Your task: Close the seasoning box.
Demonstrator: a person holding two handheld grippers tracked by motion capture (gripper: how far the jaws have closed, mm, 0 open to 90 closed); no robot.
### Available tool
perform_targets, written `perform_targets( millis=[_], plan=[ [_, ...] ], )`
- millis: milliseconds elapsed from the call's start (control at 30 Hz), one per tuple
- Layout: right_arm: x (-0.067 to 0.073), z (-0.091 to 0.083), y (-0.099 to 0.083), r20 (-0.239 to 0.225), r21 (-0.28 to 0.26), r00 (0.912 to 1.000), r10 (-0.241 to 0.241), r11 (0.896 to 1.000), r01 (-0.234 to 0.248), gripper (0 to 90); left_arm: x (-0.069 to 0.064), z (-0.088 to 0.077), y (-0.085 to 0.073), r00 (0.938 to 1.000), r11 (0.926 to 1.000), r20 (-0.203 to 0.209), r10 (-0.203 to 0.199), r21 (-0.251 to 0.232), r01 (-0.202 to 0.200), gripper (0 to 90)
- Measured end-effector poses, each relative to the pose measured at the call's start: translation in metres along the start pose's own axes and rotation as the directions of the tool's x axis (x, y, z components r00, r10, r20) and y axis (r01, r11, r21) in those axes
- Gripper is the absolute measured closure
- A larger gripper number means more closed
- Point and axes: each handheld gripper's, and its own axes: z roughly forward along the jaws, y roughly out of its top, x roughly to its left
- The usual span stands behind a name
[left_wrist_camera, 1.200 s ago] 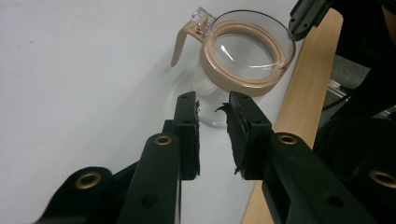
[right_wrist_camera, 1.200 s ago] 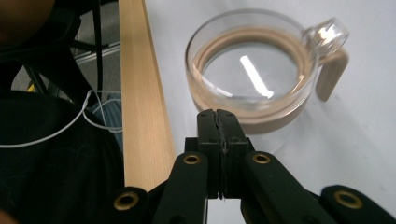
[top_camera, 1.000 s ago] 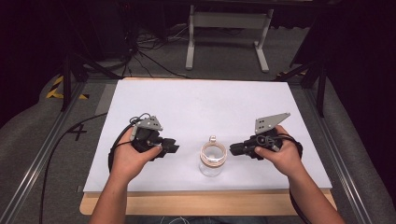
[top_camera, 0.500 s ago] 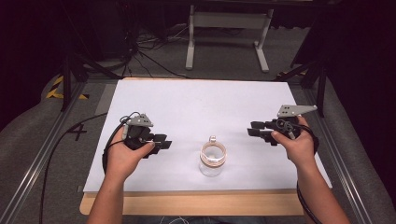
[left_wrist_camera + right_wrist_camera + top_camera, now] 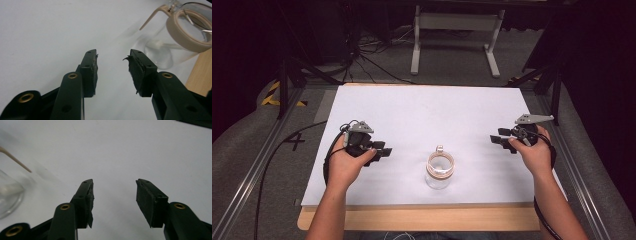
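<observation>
Left tongs (image 5: 384,151) and right tongs (image 5: 498,141) both hang open and empty, their jaws having just been opening, either side of the glass jar (image 5: 439,172), which stands upright near the bench's (image 5: 422,107) front edge. To regrasp well, approach level and close squarely on the wall below the tan rim (image 5: 186,37).
</observation>
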Motion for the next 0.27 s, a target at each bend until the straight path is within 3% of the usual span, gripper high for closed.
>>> perform_targets(
  millis=[267],
  plan=[
    [-0.013,0.019,-0.015,0.023,0.067,0.9996,0.016,0.998,-0.018,44.5,0.012,0.01,-0.007,0.999,0.9998,-0.042,-0.018,-0.003,0.018,43.1]
  ],
)
